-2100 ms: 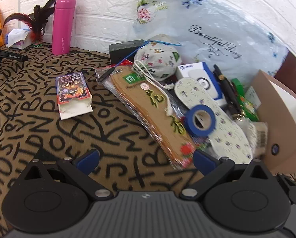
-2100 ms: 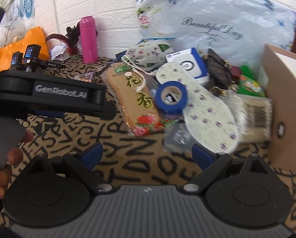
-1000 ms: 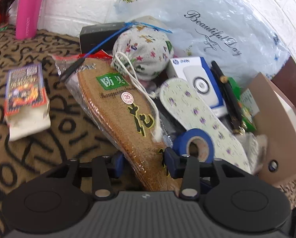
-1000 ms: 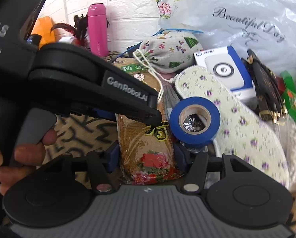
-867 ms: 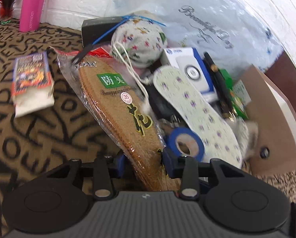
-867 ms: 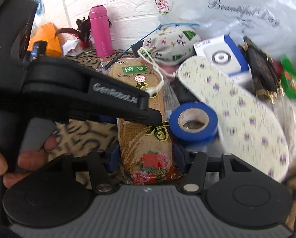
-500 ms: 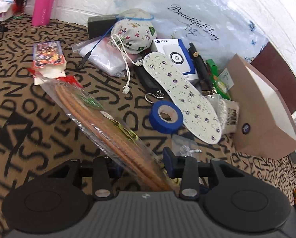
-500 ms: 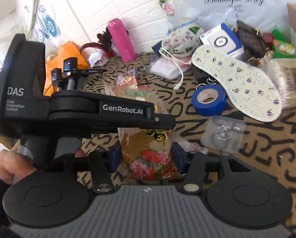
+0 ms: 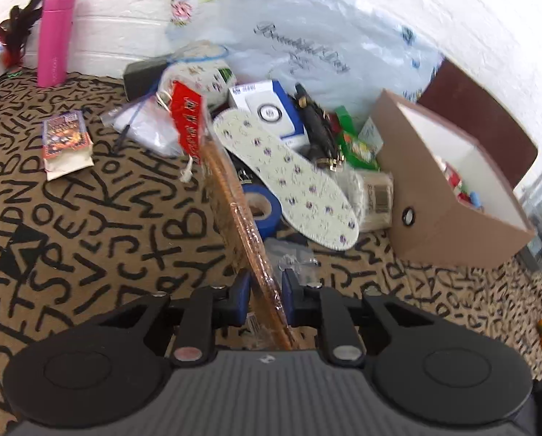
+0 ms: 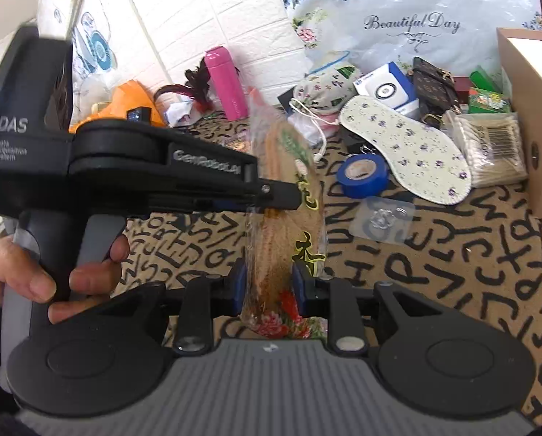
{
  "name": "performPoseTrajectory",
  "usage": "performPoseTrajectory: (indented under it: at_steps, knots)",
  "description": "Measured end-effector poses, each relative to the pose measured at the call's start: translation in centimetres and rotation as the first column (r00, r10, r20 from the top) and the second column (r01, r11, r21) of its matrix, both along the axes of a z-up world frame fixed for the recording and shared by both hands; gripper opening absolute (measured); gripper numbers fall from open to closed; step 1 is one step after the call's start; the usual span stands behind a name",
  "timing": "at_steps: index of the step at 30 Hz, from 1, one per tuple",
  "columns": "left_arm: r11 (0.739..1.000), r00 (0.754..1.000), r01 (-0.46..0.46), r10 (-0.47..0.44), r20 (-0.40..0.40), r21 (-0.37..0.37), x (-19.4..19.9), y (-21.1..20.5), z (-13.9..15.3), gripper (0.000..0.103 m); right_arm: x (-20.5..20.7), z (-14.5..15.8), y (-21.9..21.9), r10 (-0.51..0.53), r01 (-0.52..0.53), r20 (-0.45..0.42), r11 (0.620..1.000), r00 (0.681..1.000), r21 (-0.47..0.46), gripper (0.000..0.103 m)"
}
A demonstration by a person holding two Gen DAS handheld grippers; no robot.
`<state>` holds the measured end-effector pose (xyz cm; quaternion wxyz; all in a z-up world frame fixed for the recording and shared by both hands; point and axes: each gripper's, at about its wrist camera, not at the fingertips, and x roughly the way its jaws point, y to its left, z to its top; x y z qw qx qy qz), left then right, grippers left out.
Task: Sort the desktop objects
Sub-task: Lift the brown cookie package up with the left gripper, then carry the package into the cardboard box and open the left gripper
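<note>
A packaged pair of brown insoles (image 9: 234, 196) in clear plastic is lifted off the table, seen edge-on in the left wrist view. My left gripper (image 9: 265, 299) is shut on its near end. My right gripper (image 10: 269, 283) is also shut on the same insole pack (image 10: 289, 239); the left gripper's arm crosses the right wrist view and pinches the pack higher up. A white floral insole (image 9: 285, 178), also in the right wrist view (image 10: 405, 138), lies in the pile beside a blue tape roll (image 10: 363, 174).
A brown open box (image 9: 452, 185) stands at the right. A floral pouch (image 10: 325, 89), a blue-white box (image 10: 387, 89), a cotton-swab pack (image 10: 488, 145), a small clear packet (image 10: 383, 219), a card pack (image 9: 64, 141) and a pink bottle (image 9: 54, 36) are on the letter-patterned cloth (image 9: 89, 218).
Both grippers closed on the brown insole pack and lifted it off the pile toward me. Over the last half second it turned more upright, edge-on to the left camera.
</note>
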<state>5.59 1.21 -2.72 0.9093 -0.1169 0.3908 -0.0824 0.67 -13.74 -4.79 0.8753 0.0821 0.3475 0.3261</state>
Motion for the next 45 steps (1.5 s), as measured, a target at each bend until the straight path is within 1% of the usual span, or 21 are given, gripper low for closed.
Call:
performPoseTrajectory:
  at_steps: [3, 4, 7, 11, 16, 20, 24, 27, 31, 35, 38, 40, 42, 43, 44, 45]
  knots:
    - [1.000, 1.000, 0.008, -0.008, -0.011, 0.010, -0.1, -0.7, -0.3, 0.015, 0.3, -0.7, -0.1, -0.027, 0.027, -0.022, 0.999, 0.999, -0.024, 0.026]
    - [1.000, 1.000, 0.017, -0.017, -0.003, 0.012, -0.3, -0.9, 0.1, 0.015, 0.1, -0.8, -0.2, -0.026, 0.026, -0.014, 0.999, 1.000, -0.026, 0.022]
    - [0.999, 0.998, 0.046, -0.047, 0.044, 0.023, -0.6, -2.1, 1.7, 0.015, -0.6, -0.1, -0.9, -0.031, 0.031, 0.026, 0.999, 0.999, -0.016, 0.019]
    - [0.995, 0.987, 0.095, -0.098, 0.127, 0.027, -0.6, -4.5, 4.6, 0.015, -1.0, 2.0, -2.7, -0.081, 0.080, 0.097, 0.997, 0.992, 0.016, 0.017]
    - [0.983, 0.959, 0.183, -0.178, 0.223, -0.001, -0.2, -8.3, 8.3, 0.014, -1.1, 4.8, -6.1, -0.166, 0.157, 0.180, 0.986, 0.970, 0.063, 0.016]
    - [0.970, 0.928, 0.242, -0.230, 0.292, -0.005, 0.7, -11.7, 10.8, 0.014, -1.1, 7.1, -9.0, -0.239, 0.220, 0.251, 0.970, 0.938, 0.100, 0.016]
    - [0.955, 0.902, 0.298, -0.279, 0.330, -0.006, 2.3, -15.1, 12.4, 0.014, -0.3, 8.8, -12.0, -0.307, 0.284, 0.305, 0.952, 0.902, 0.119, 0.016]
    - [0.941, 0.889, 0.338, -0.311, 0.335, -0.023, 3.8, -17.5, 13.0, 0.014, 0.7, 9.6, -14.3, -0.355, 0.331, 0.330, 0.935, 0.875, 0.127, 0.016]
    - [0.913, 0.868, 0.404, -0.367, 0.335, -0.047, 5.7, -21.0, 13.2, 0.014, 2.3, 9.9, -17.9, -0.419, 0.398, 0.343, 0.908, 0.841, 0.134, 0.016]
    - [0.885, 0.846, 0.462, -0.417, 0.333, -0.066, 7.8, -24.3, 12.9, 0.014, 4.4, 9.7, -21.1, -0.475, 0.462, 0.349, 0.878, 0.808, 0.127, 0.016]
    - [0.871, 0.836, 0.487, -0.445, 0.322, -0.059, 9.8, -26.6, 12.2, 0.014, 5.9, 9.0, -22.6, -0.494, 0.494, 0.363, 0.864, 0.790, 0.101, 0.016]
    - [0.869, 0.836, 0.493, -0.461, 0.298, -0.038, 11.0, -27.8, 11.2, 0.014, 7.0, 8.5, -23.1, -0.504, 0.520, 0.373, 0.852, 0.779, 0.066, 0.016]
    - [0.873, 0.847, 0.487, -0.464, 0.258, -0.027, 12.1, -27.7, 10.0, 0.014, 8.4, 7.6, -24.0, -0.519, 0.542, 0.351, 0.839, 0.779, 0.039, 0.016]
    - [0.874, 0.852, 0.486, -0.464, 0.243, -0.032, 12.5, -27.4, 9.6, 0.014, 8.8, 7.1, -24.3, -0.526, 0.549, 0.337, 0.835, 0.781, 0.029, 0.016]
    - [0.876, 0.856, 0.482, -0.461, 0.232, -0.036, 12.7, -26.9, 9.4, 0.015, 9.1, 6.6, -24.6, -0.526, 0.551, 0.322, 0.834, 0.787, 0.017, 0.017]
    - [0.877, 0.858, 0.479, -0.460, 0.226, -0.035, 12.9, -26.3, 9.2, 0.022, 9.0, 6.1, -24.9, -0.524, 0.549, 0.315, 0.836, 0.791, 0.010, 0.017]
